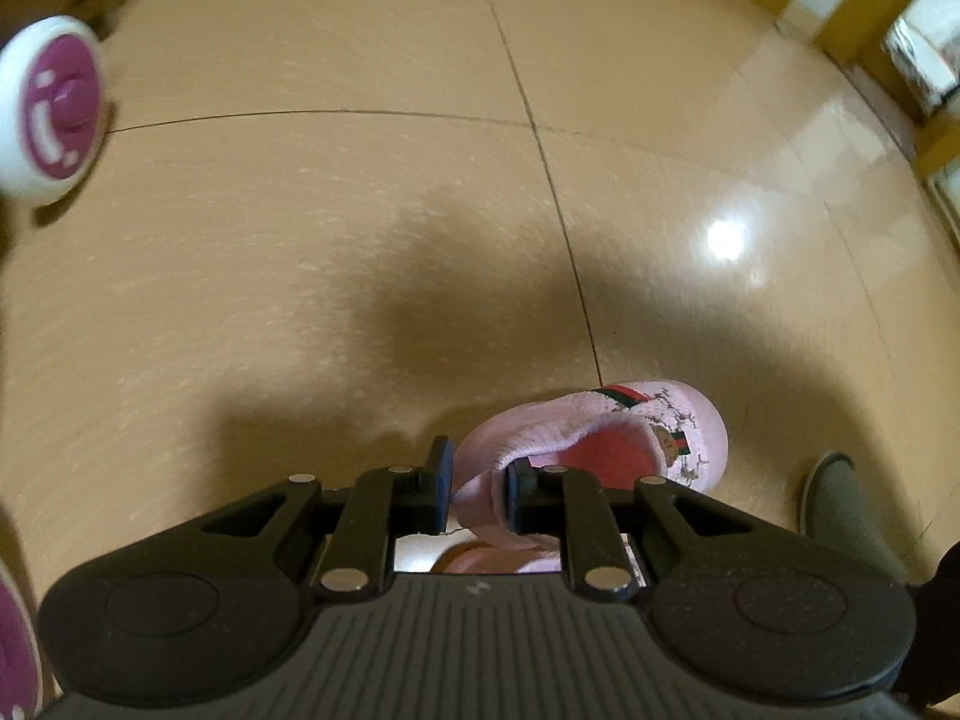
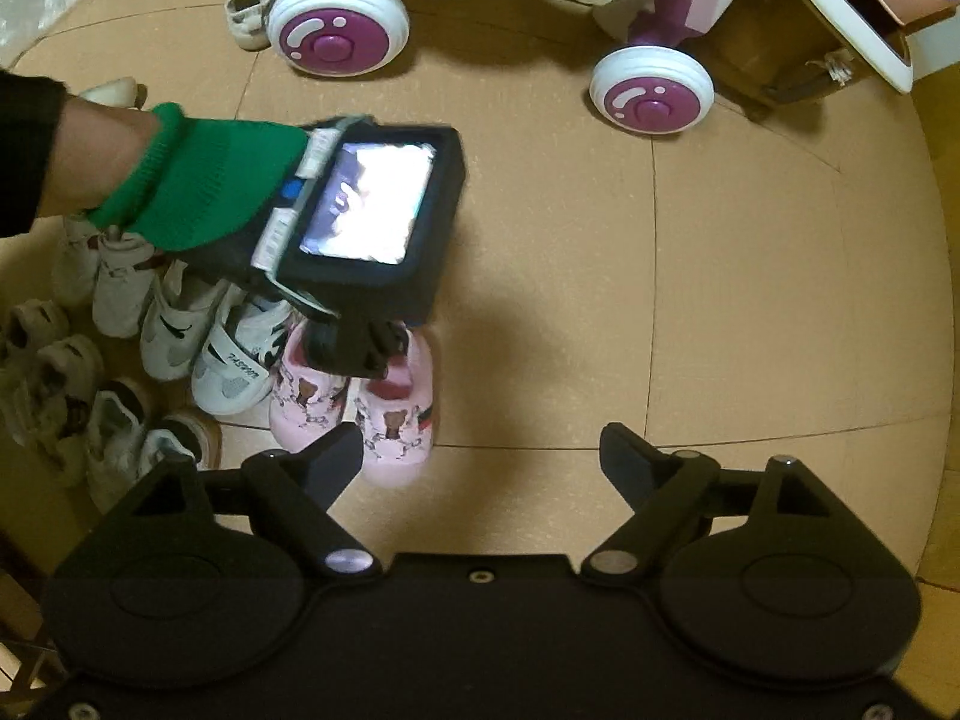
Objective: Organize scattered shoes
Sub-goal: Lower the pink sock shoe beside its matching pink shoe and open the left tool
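The left gripper [image 1: 477,489] was clamped narrowly on the heel collar of a pink slipper [image 1: 606,438], low in the frame beside its mate [image 2: 303,396]. The right gripper [image 2: 480,468] was spread wide, empty. With so thin a pinch, the slipper could be dropped or set askew. Lettering on a white sneaker [image 2: 237,369] was too blurred to be read.

My left wrist view looks steeply down, close over the floor [image 1: 336,228] and a pink slipper [image 1: 600,450]. My right wrist view sits higher, facing down; both share that slipper [image 2: 399,420] and floor [image 2: 720,312].
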A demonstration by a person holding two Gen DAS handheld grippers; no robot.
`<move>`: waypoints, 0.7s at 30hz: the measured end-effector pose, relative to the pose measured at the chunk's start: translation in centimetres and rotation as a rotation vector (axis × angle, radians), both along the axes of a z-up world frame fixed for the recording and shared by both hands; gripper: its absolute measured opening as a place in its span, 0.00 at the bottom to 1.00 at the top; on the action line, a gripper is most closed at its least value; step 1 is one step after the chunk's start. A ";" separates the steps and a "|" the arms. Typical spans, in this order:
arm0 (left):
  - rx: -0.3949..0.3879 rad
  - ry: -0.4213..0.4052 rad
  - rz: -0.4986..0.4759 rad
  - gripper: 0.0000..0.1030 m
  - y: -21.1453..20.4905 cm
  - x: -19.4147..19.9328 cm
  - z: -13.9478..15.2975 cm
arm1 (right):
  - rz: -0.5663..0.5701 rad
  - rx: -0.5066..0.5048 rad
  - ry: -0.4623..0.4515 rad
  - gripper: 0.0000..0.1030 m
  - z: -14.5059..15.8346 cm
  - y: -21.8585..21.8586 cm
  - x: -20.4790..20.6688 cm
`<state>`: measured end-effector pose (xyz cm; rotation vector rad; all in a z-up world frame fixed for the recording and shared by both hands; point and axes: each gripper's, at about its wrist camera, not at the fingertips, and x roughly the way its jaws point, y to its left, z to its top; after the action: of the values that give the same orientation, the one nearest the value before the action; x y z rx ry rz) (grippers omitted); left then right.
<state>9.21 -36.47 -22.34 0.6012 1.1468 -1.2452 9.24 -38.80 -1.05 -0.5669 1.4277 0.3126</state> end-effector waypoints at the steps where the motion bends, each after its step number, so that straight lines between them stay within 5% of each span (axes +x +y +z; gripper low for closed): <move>1: 0.008 -0.009 -0.020 0.16 -0.5 -0.1 -0.2 | 0.001 0.006 0.001 0.84 0.0 -0.2 0.0; 10: 0.092 -0.039 -0.216 0.16 -2.2 -1.8 -2.7 | -0.031 -0.003 0.016 0.84 -0.5 -2.9 -0.8; 16: 0.103 -0.105 -0.235 0.18 -2.1 -2.2 -3.5 | -0.041 -0.003 -0.002 0.84 0.0 -3.1 -0.8; 19: 0.126 -0.168 -0.206 0.50 -2.2 -2.7 -3.2 | -0.038 0.003 -0.010 0.84 0.2 -2.8 -0.5; 21: 0.110 -0.174 -0.176 0.52 -1.4 -2.5 -2.2 | -0.033 0.009 -0.023 0.84 0.3 -2.3 -0.2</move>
<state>6.67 -37.86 -24.56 0.8912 1.0380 -1.2570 9.03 -41.07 -0.70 -0.5380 1.4119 0.2853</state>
